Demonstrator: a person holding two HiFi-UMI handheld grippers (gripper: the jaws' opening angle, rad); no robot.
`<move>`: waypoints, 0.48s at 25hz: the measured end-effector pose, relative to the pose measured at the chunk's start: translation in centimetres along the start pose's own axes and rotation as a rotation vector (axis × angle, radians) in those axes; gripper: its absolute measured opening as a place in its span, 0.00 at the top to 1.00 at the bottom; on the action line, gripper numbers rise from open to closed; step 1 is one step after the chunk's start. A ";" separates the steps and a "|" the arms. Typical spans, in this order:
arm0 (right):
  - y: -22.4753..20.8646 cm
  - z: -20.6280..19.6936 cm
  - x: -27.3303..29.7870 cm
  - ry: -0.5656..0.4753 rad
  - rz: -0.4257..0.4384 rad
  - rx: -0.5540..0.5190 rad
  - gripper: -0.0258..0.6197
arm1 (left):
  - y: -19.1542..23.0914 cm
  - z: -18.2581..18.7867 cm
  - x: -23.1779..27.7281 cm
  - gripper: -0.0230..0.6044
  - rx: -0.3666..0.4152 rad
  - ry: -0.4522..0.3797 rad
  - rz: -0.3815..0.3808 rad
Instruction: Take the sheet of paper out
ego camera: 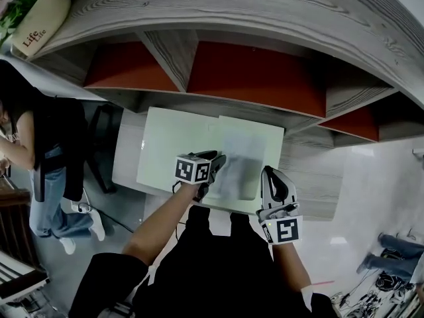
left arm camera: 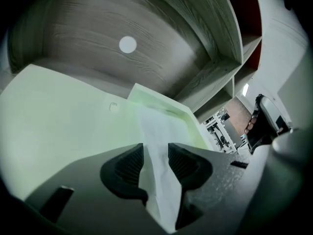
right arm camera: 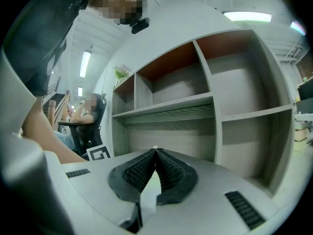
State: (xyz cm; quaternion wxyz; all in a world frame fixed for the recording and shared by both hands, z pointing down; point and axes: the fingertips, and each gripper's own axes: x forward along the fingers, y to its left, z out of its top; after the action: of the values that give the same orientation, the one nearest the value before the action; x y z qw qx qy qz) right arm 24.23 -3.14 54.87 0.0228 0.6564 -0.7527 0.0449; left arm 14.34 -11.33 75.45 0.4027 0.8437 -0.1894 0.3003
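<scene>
A pale green folder [ego camera: 265, 134] lies on the pale green table [ego camera: 165, 144] below the shelf unit. A white sheet of paper [ego camera: 237, 167] lies on it and reaches toward me. My left gripper [ego camera: 218, 159] is tilted down over the sheet's near left edge. In the left gripper view this gripper [left arm camera: 155, 153] is open. The paper [left arm camera: 157, 131] runs through the gap from the folder [left arm camera: 164, 104], and the pads do not press on it. My right gripper [ego camera: 268, 172] sits at the folder's near right edge. In its own view the right gripper [right arm camera: 155, 153] is shut on a thin pale strip, seemingly the folder's edge.
A grey wooden shelf unit [ego camera: 252, 71] with red-backed compartments rises behind the table; it fills the right gripper view [right arm camera: 244, 92]. A person [ego camera: 40, 158] sits at the left. A cream box [ego camera: 40, 18] lies on the shelf top. Cables [ego camera: 391, 283] lie on the floor at right.
</scene>
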 end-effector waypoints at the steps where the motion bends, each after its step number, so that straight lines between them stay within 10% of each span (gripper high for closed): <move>1: 0.0 0.1 0.0 -0.004 0.003 -0.002 0.92 | 0.1 -0.2 0.1 0.70 -0.015 0.007 -0.005; 12: -1.1 0.1 0.1 -0.005 -0.006 -0.004 0.92 | -0.1 -1.0 1.8 0.71 -0.102 0.064 -0.051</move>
State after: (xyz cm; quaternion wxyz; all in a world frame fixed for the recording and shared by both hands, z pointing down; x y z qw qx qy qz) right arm 25.31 -3.38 54.86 0.0225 0.6588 -0.7508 0.0420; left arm 15.41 -10.63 77.10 0.4584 0.8166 -0.1700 0.3069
